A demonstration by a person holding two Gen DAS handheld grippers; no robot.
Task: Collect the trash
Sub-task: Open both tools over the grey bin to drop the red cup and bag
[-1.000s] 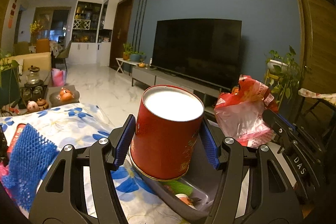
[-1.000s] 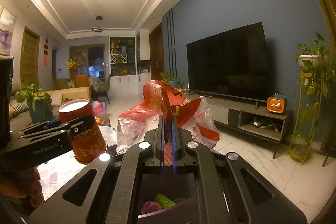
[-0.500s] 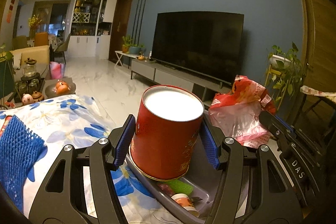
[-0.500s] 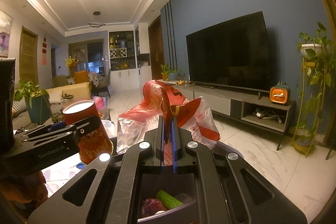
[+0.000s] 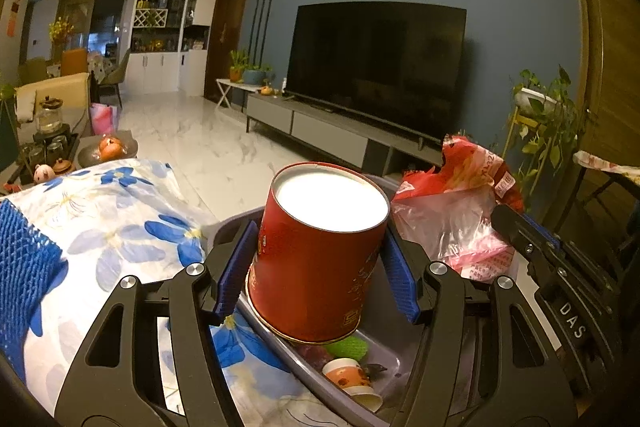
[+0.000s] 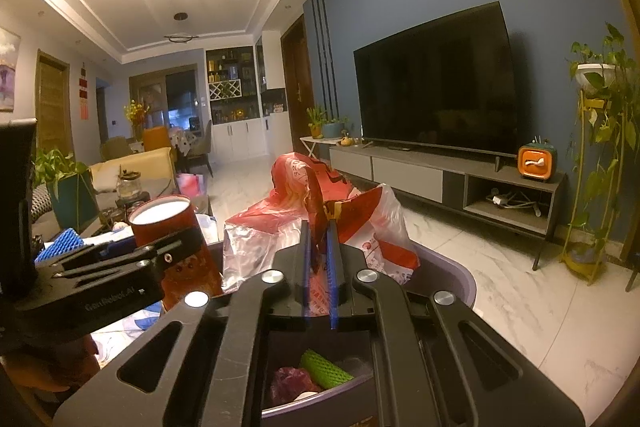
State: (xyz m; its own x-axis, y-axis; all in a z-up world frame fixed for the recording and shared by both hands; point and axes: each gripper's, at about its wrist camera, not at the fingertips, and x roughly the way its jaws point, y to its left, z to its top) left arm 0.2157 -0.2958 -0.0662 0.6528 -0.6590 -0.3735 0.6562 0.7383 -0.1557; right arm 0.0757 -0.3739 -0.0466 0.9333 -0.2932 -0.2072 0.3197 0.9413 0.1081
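Observation:
My left gripper (image 5: 316,267) is shut on a red round can (image 5: 320,255) with a white lid, held above the near edge of a grey trash bin (image 5: 384,359). The can shows too in the right wrist view (image 6: 172,227). The bin holds a green foam net (image 5: 348,347) and a small paper cup (image 5: 352,381). My right gripper (image 6: 318,263) is shut on a red and white plastic bag (image 6: 320,215), held over the bin (image 6: 460,275). The bag also shows in the left wrist view (image 5: 460,211).
A table with a blue-flowered cloth (image 5: 120,227) lies left of the bin, with a blue foam net (image 5: 20,267) on it. A tea set (image 5: 48,139) stands beyond. A TV (image 6: 436,83) on a low cabinet (image 6: 440,175) and a plant stand (image 6: 592,187) line the blue wall.
My left gripper has carried the red can to the right, from over the cloth edge to over the bin. The right gripper and bag have stayed nearly still.

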